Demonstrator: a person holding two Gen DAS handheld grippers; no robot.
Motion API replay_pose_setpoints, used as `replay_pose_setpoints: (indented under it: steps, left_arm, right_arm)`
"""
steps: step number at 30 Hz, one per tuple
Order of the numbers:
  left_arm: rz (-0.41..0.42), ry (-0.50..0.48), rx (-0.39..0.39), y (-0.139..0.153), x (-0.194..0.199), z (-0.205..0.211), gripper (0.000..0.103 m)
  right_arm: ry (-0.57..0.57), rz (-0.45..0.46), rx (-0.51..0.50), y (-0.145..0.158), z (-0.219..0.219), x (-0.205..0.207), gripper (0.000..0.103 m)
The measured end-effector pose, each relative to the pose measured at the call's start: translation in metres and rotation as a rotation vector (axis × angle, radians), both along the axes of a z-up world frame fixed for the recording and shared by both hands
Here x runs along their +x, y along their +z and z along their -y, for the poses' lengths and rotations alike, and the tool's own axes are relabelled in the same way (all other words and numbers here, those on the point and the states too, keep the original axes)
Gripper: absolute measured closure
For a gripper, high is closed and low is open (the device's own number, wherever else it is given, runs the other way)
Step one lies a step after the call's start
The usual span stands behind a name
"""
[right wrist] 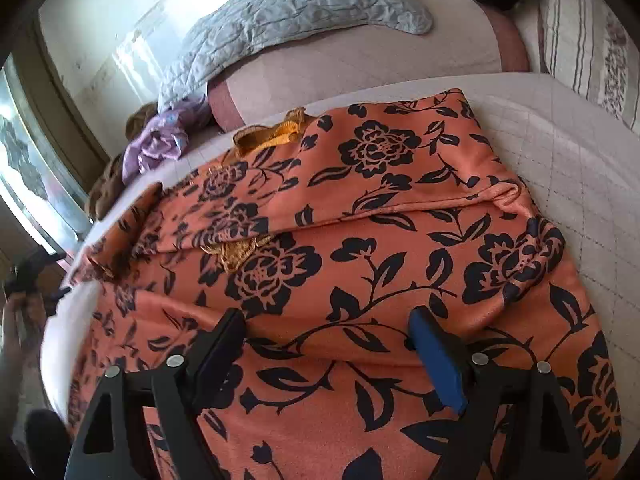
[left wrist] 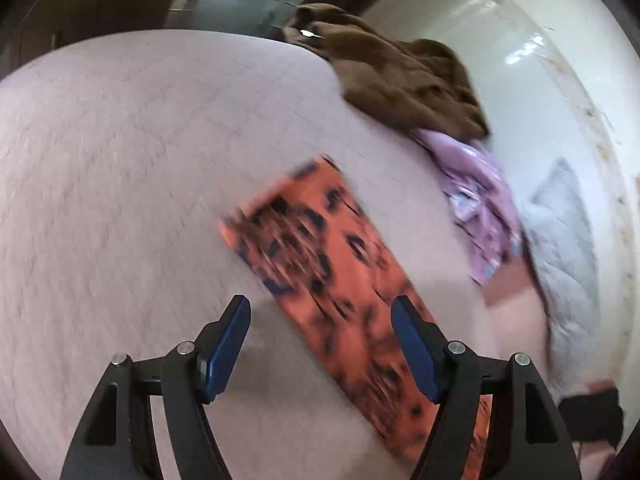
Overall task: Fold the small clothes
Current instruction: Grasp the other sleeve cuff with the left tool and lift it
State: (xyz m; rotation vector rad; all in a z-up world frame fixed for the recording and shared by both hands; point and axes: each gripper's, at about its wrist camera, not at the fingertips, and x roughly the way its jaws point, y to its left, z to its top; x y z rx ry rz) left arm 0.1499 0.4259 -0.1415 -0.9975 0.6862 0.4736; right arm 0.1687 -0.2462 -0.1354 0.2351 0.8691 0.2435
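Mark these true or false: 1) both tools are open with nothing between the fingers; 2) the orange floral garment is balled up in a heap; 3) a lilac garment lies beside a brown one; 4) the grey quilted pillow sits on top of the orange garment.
1) True: left tool and right tool are open and hold nothing.
2) False: the orange floral garment lies spread out, partly folded over.
3) True: lilac garment adjoins the brown garment.
4) False: the grey quilted pillow lies apart, beyond it.
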Motion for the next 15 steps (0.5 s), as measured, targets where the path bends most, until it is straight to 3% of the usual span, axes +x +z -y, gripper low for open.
replay_pose_setpoints:
  steps: [8, 9, 10, 11, 13, 15]
  left_arm:
    - [-0.037, 0.019, 0.03, -0.005, 0.032, -0.018, 0.022]
    - [-0.059, 0.025, 0.049, -0.003, 0.033, -0.019, 0.034]
    - [-0.104, 0.036, 0.086, -0.001, 0.035, -0.019, 0.057]
    - [-0.151, 0.012, 0.1, -0.004, 0.042, -0.022, 0.096]
    - [-0.135, -0.004, 0.07, -0.007, 0.039, -0.028, 0.098]
    - [-0.141, -0.049, 0.17, 0.012, 0.041, -0.017, 0.098]
  right_arm:
    - [0.0, -0.007, 0.02, -0.003, 0.001, 0.004, 0.016]
    - [-0.001, -0.006, 0.018, -0.003, 0.001, 0.004, 0.016]
    - [-0.001, -0.005, 0.02, -0.004, 0.001, 0.004, 0.016]
    - [-0.002, -0.005, 0.024, -0.004, 0.002, 0.004, 0.016]
    - [-0.002, -0.006, 0.028, -0.004, 0.002, 0.004, 0.016]
    - [-0.001, -0.007, 0.029, -0.005, 0.002, 0.004, 0.016]
